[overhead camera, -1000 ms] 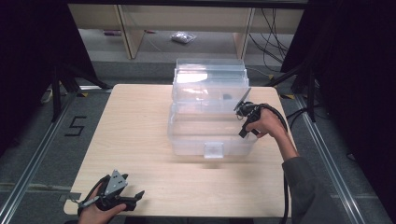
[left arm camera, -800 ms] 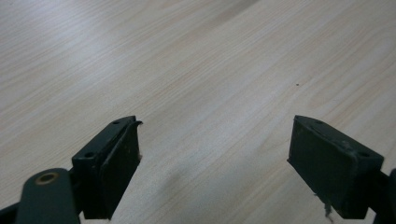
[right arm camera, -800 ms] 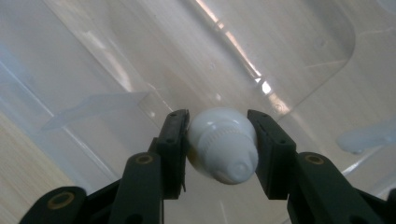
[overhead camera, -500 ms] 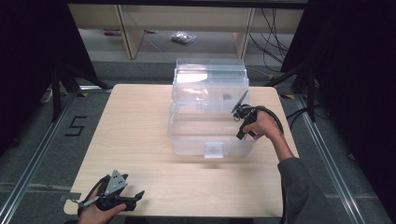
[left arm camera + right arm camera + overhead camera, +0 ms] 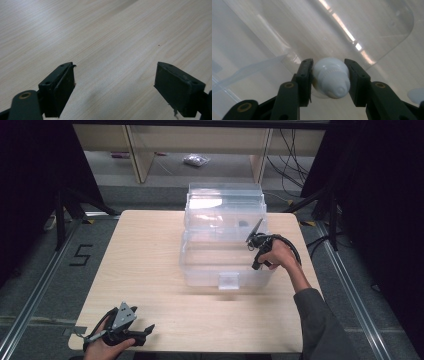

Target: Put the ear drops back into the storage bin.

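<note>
White bulb (image 5: 331, 80) grasped in right gripper (image 5: 329, 75) fingers over clear bin (image 5: 225, 240), left gripper (image 5: 145, 330) fingers released, low over wooden counter (image 5: 150, 260).

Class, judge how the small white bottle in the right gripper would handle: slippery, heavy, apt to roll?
The white bottle looks smooth and glossy, so probably slippery. Its rounded shape suggests it would roll if laid down. It seems small between the right gripper pads, so likely light.

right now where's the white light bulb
The white light bulb is clamped between the jaws of the right gripper, held over the right side of the clear plastic bin in the high view.
</note>
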Available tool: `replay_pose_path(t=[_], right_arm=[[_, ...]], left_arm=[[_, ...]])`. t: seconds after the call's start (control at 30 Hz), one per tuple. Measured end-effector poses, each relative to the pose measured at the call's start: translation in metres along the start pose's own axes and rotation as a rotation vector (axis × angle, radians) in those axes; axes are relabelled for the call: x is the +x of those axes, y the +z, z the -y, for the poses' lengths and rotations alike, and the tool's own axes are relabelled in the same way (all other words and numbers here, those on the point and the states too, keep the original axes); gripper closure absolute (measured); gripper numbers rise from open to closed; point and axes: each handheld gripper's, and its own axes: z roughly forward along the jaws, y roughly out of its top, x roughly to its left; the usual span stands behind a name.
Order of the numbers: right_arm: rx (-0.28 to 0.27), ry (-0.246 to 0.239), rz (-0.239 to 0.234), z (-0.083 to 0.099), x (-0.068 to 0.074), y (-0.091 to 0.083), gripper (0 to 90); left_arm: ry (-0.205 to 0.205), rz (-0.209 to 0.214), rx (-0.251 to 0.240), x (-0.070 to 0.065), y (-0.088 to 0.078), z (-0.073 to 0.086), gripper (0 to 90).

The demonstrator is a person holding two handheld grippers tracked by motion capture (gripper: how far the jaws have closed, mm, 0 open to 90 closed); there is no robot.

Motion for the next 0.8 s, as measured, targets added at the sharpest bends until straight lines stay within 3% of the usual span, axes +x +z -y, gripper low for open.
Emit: replay_pose_path(t=[0.13,0.23,0.33,0.37,0.47,0.57,0.6,0.8], right_arm=[[0.038,0.009,0.012,-0.0007,-0.0008,0.0007,60.1],[0.04,0.018,0.012,-0.0007,0.0002,0.0007,60.1],[0.031,-0.021,-0.001,-0.002,-0.0018,0.0031,60.1],[0.043,0.018,-0.006,-0.0021,0.0009,0.003,60.0],[0.055,-0.008,0.009,-0.0029,-0.0002,0.0057,60.0],[0.054,0.007,-0.002,-0.0032,0.0,0.0074,60.0],[0.052,-0.014,0.001,-0.0032,-0.0017,0.0086,60.0],[0.045,0.011,0.004,-0.0026,0.0006,0.0042,57.0]], left_arm=[[0.0,0.0,0.0,0.0001,0.0001,0.0,15.9],[0.001,0.001,0.0,0.0001,0.0,0.0,15.9],[-0.001,0.001,0.0,0.0,0.0001,0.0,15.9],[-0.001,0.001,-0.001,0.0,0.0,0.0,15.9],[-0.001,0.001,-0.001,0.0,0.0,0.0,15.9],[-0.001,0.001,-0.001,0.0,0.0,0.0,15.9],[-0.002,0.0,-0.002,0.0,0.0,0.0,15.9],[-0.001,0.001,-0.002,0.0,0.0,0.0,15.9]])
